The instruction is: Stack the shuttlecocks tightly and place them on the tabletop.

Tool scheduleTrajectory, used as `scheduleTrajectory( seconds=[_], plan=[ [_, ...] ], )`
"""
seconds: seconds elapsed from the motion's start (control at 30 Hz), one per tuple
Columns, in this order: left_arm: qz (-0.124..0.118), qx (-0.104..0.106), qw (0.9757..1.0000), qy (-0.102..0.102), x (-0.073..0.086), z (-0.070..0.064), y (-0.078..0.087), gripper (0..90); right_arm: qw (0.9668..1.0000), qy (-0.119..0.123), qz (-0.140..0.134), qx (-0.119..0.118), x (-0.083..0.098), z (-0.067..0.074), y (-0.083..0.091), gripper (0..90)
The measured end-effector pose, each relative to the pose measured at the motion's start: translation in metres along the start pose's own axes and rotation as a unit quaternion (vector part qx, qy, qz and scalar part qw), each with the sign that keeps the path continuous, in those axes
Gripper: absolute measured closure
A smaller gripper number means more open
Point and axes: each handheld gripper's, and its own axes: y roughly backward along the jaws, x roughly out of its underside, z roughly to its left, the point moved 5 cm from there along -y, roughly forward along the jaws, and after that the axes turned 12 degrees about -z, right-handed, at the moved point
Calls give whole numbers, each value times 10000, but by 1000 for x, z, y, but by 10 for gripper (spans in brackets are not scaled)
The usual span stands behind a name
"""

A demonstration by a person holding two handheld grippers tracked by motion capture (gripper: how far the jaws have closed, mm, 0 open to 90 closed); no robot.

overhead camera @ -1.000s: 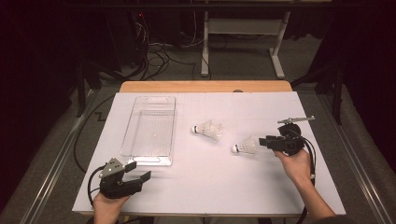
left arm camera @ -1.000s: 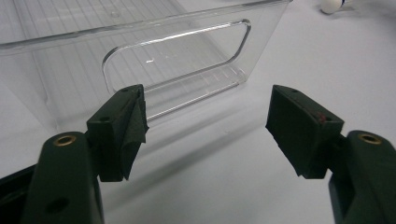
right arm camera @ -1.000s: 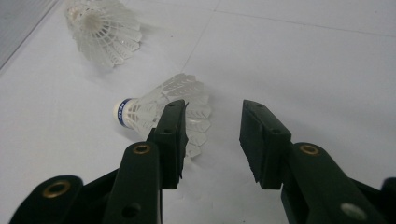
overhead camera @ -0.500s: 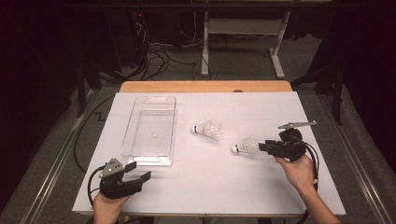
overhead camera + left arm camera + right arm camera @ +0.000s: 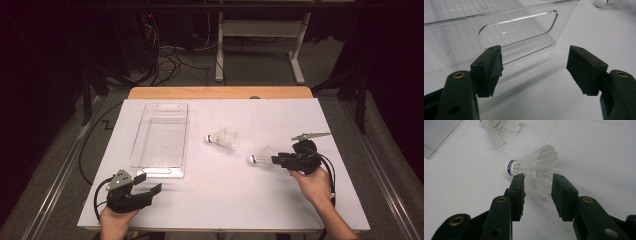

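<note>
Two white shuttlecocks lie on the white table. One shuttlecock [image 5: 222, 138] rests mid-table beside a clear plastic tray [image 5: 162, 106]. The other shuttlecock [image 5: 260, 158] [image 5: 534, 166] lies crosswise at my right gripper [image 5: 275, 160] [image 5: 537, 180], cork to the left. That gripper's jaws straddle the lower part of its skirt and stand partly open, with no firm press visible. My left gripper [image 5: 151, 182] [image 5: 535, 62] is open and holds nothing, pointing at the tray's near end wall [image 5: 519, 27] with its handle cut-out.
The tray is empty and stands left of centre. The far shuttlecock [image 5: 501, 128] and a tray corner [image 5: 436, 135] show at the top of the right gripper view. Beyond the table's wooden far edge [image 5: 220, 92], cables and a desk frame stand on the floor.
My right gripper has edged slightly toward the near side while staying at the shuttlecock. The left gripper, the tray and the other shuttlecock have not moved.
</note>
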Motion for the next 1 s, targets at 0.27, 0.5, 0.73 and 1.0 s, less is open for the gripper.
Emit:
scheduleTrajectory(
  seconds=[0.27, 0.5, 0.73, 1.0],
  plan=[
    [-2, 6, 10000, 2, 0, 0, 0, 298, 10000, -42, 45, -67, 0, 1, -10, 654],
    [-6, 11, 10000, 2, 0, 0, 0, 299, 9999, -13, 106, -122, 0, 4, -17, 690],
    [-4, 6, 10000, -3, 0, 0, 0, 298, 9997, 57, 168, -187, 1, 8, -21, 778],
    [-2, -1, 10000, -7, 0, 0, 0, 299, 9992, 158, 223, -303, 1, 13, -22, 874]
  ],
)
